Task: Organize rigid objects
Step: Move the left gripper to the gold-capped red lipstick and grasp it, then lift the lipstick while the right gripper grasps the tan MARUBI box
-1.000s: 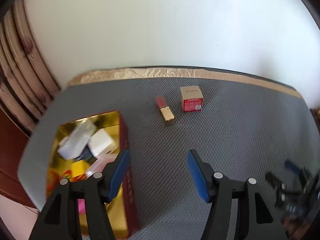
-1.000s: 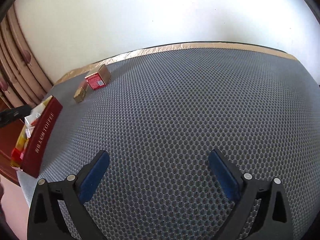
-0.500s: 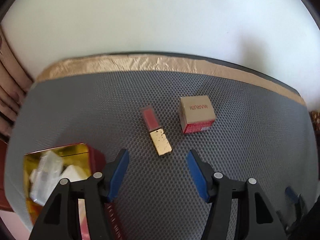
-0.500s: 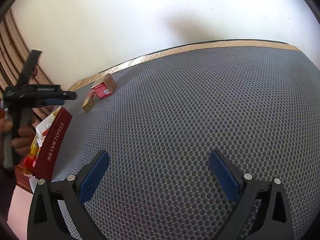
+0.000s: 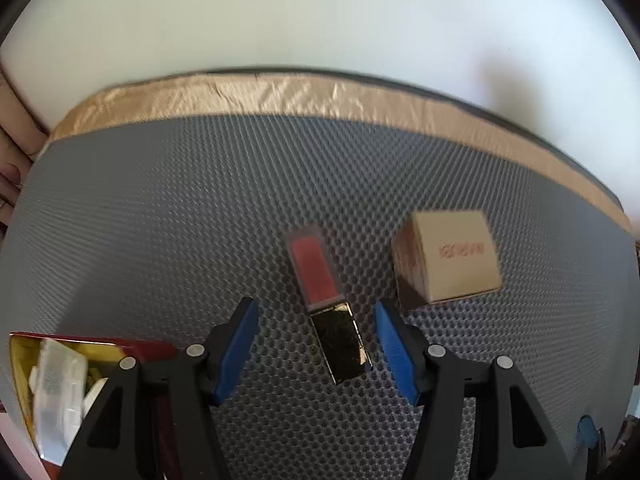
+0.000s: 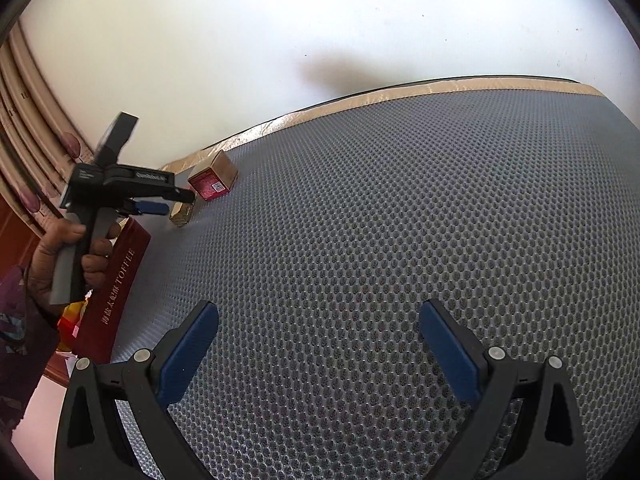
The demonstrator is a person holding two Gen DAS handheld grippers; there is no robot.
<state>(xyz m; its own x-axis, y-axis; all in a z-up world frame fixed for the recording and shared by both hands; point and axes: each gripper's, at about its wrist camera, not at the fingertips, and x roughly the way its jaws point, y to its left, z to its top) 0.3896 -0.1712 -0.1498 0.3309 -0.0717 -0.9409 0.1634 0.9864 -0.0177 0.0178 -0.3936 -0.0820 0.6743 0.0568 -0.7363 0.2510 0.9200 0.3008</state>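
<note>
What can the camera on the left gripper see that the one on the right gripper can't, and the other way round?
Only the left view shows the lipstick's red tube lying between the open left gripper, and the items inside the tin. Only the right view shows the hand holding the left gripper, the tin's "TOFFEE" side, and the open right gripper with nothing between its fingers. Both show the lipstick, small box, tin and grey mat.

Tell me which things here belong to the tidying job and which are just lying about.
Job:
- lipstick, between the open left gripper
- small box
- red tin, already holding items

Lying about:
- mat
- curtain
- right gripper, open over bare mat
</note>
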